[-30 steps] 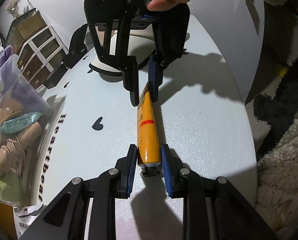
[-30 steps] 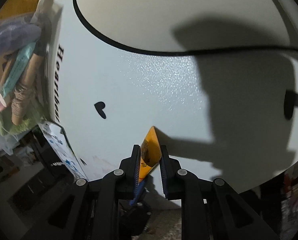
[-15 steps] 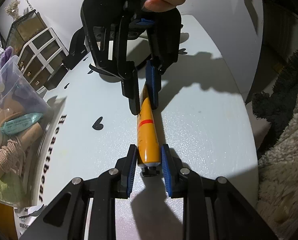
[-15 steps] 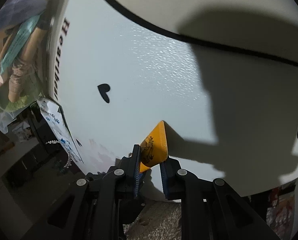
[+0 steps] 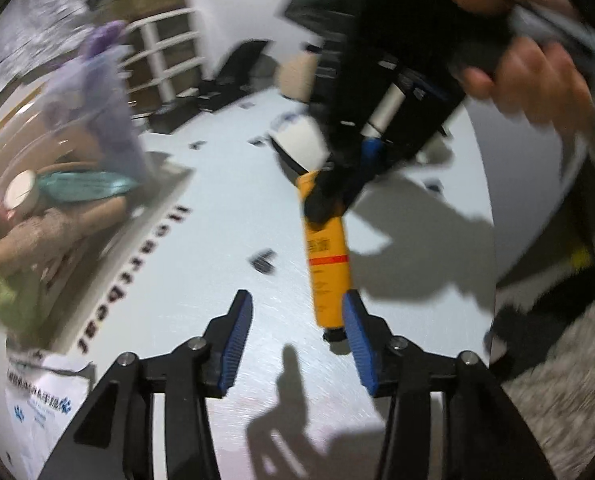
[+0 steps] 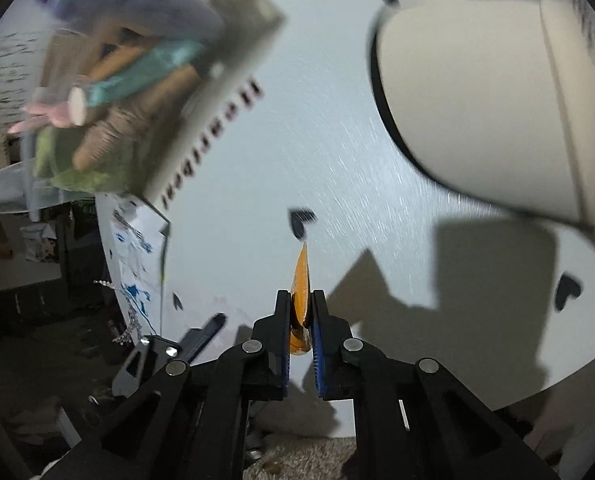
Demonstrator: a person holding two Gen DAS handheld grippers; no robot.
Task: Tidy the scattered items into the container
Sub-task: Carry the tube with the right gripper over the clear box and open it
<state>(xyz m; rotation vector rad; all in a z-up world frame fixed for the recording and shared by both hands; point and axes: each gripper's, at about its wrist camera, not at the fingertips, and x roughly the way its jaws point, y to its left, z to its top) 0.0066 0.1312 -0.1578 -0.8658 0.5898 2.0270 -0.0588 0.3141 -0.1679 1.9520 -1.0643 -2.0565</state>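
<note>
The right gripper [image 6: 300, 332] is clamped on the flat crimped end of the orange tube [image 5: 327, 264], holding it above the white table [image 5: 217, 208]; the left gripper [image 5: 297, 336] has its jaws spread wide, the tube's cap end just beside its right finger; the clear container [image 5: 57, 168], already stuffed with other items, sits near the table's left edge; both views are blurred

container [image 5: 57, 168] contents smeared by blur | tube [image 5: 327, 264] print perhaps unreadable | tube top hidden behind right claw [image 5: 337, 184]
</note>
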